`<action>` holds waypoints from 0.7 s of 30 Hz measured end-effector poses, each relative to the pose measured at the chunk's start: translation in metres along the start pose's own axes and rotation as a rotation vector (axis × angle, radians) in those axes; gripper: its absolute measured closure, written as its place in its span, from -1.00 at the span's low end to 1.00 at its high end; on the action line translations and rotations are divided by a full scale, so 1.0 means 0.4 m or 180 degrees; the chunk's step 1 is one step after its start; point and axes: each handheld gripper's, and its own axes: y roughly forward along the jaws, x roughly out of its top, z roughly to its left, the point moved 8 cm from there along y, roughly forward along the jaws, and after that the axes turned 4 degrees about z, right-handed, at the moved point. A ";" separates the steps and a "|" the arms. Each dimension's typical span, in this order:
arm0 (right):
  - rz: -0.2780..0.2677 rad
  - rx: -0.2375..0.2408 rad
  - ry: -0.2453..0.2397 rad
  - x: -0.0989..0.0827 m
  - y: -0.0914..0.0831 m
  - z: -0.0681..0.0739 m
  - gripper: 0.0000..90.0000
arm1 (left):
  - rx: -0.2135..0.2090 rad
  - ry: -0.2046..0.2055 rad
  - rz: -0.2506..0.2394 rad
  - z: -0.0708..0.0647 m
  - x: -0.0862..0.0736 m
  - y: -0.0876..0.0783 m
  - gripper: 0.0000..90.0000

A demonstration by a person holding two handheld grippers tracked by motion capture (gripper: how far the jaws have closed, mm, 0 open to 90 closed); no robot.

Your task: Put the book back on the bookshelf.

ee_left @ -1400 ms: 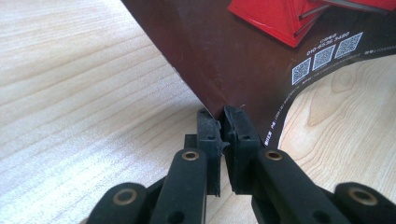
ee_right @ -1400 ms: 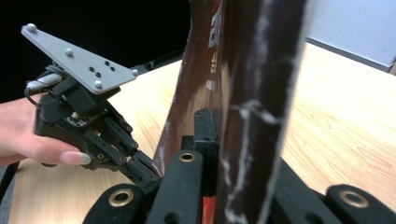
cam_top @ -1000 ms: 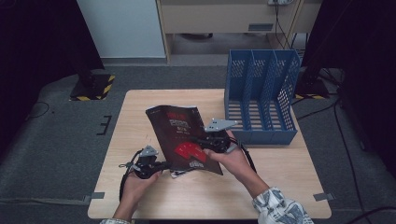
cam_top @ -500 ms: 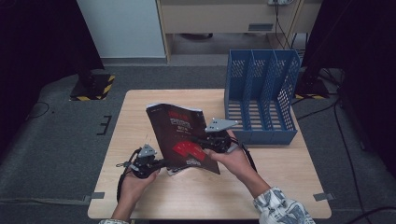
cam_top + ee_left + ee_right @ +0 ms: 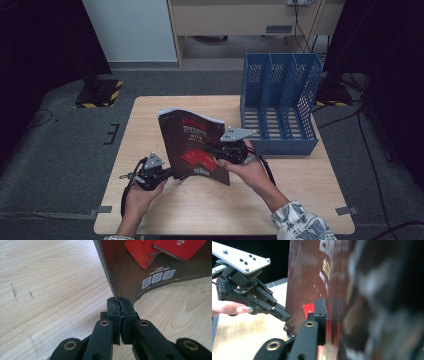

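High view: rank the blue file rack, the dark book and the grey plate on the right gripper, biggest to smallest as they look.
1. blue file rack, the largest.
2. dark book, clearly smaller, though it stands on edge, tilted, so part of its cover is foreshortened.
3. grey plate on the right gripper, by far the smallest.

Dark red-printed book (image 5: pixel 196 146), tilted upright, on table

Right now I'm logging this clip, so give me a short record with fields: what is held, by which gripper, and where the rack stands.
held: book, upright on the table
left gripper: shut on the book's bottom corner
right gripper: at the book's right edge, jaws just opening, cover between them
rack: blue, three slots, right of the book
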 end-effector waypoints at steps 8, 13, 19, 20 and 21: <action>-0.0151 0.0021 -0.0050 0.039 -0.046 0.000 0.57 | 0.0021 0.0060 -0.0033 -0.008 0.004 -0.003 0.96; -0.0268 0.0050 -0.0042 0.062 -0.083 -0.012 0.52 | 0.0023 0.0093 -0.0061 -0.016 0.008 -0.003 0.96; -0.0360 0.0108 -0.0097 0.107 -0.117 -0.015 0.42 | 0.0020 0.0101 -0.0063 -0.018 0.007 -0.004 0.96; -0.0336 0.0118 -0.0126 0.113 -0.118 -0.014 0.41 | 0.0020 0.0103 -0.0061 -0.018 0.007 -0.004 0.96; -0.0326 0.0145 -0.0133 0.115 -0.117 -0.012 0.40 | 0.0022 0.0108 -0.0056 -0.018 0.007 -0.004 0.96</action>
